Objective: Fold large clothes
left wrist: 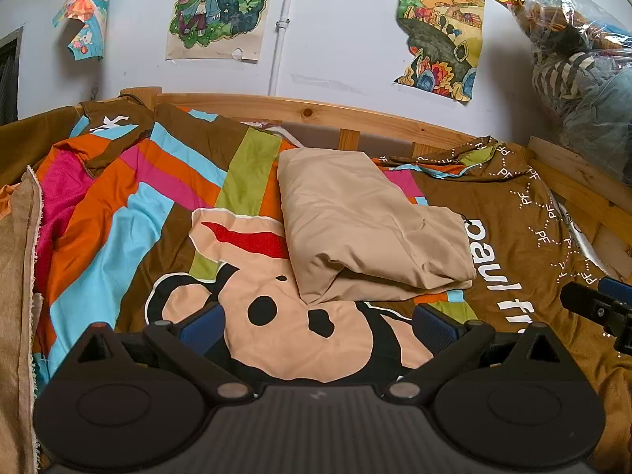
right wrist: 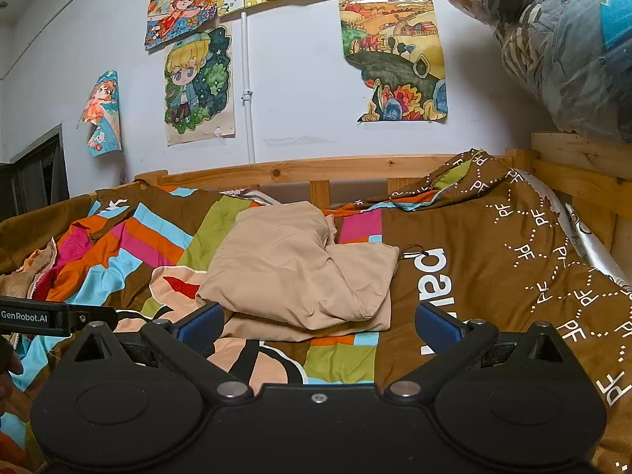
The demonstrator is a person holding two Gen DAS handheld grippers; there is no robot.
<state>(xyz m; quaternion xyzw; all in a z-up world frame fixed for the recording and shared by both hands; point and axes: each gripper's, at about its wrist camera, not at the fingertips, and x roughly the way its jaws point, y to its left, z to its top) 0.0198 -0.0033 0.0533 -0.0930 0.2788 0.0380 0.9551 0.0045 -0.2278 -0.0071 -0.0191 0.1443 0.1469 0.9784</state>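
left wrist view: the left tongs hang open above the bed, their blue-padded fingers spread wide with nothing between them. below them lies a bright duvet with brown, pink, orange, blue and green stripes and a large cartoon monkey face. the folded beige garment rests on the duvet near the middle of the bed, just past the fingertips and not touching them; it is doubled over, its upper layer overlapping a lower layer that shows along the near edge. a wooden bed rail runs along the far edge of the bed, against a pale wall with cartoon posters. a tan cloth lies at the bed's left edge. a clear plastic bag of clothes sits at the far right corner. the tip of the right tongs shows at the right edge.

right wrist view: the right tongs are also open, fingers well apart and empty. the beige garment lies just ahead, toward the left finger, on the duvet, whose brown part carries white letters. the bed rail crosses behind it, the posters hang above, and the bag of clothes is at the upper right. part of the left tongs, marked "genrobot.ai", enters from the left edge.
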